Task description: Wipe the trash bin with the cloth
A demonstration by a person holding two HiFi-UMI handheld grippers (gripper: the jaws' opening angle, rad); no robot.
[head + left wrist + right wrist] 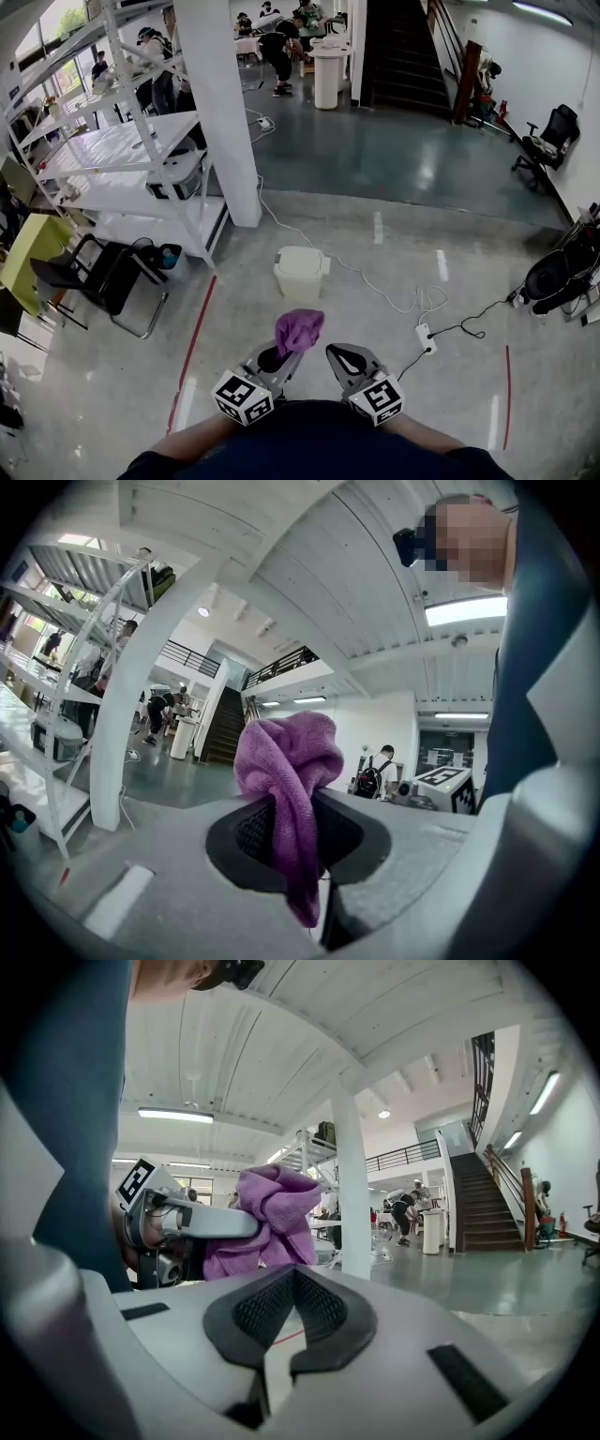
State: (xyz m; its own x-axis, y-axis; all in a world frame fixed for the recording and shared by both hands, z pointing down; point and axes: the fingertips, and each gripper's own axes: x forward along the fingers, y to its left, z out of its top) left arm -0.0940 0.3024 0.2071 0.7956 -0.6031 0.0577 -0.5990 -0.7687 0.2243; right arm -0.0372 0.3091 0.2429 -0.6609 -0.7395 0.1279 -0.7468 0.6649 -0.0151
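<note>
**Ana:** Trash bin first. Where is it?

**Ben:** It is white and it sits on the grey floor, all by itself. Nothing touches it.

**Ana:** And the cloth?

**Ben:** It is purple. It is on the near side of the bin, up in the air, not touching it. The left gripper has it. Its two jaws squeeze the cloth. A puffy bunch sticks out past the tips, and a thin tail hangs down between the jaws.

**Ana:** What about the right gripper?

**Ben:** It is on the near side of the bin too, just beside the left one. Its jaws are pressed together, with nothing in them.

**Ana:** What else is by the bin?

**Ben:** A white pillar stands behind the bin, a bit to its left. A white cable lies on the floor at the bin's right and runs toward a power strip. A black chair is well off to the bin's left. A red line on the floor lies between the chair and the bin.
</note>
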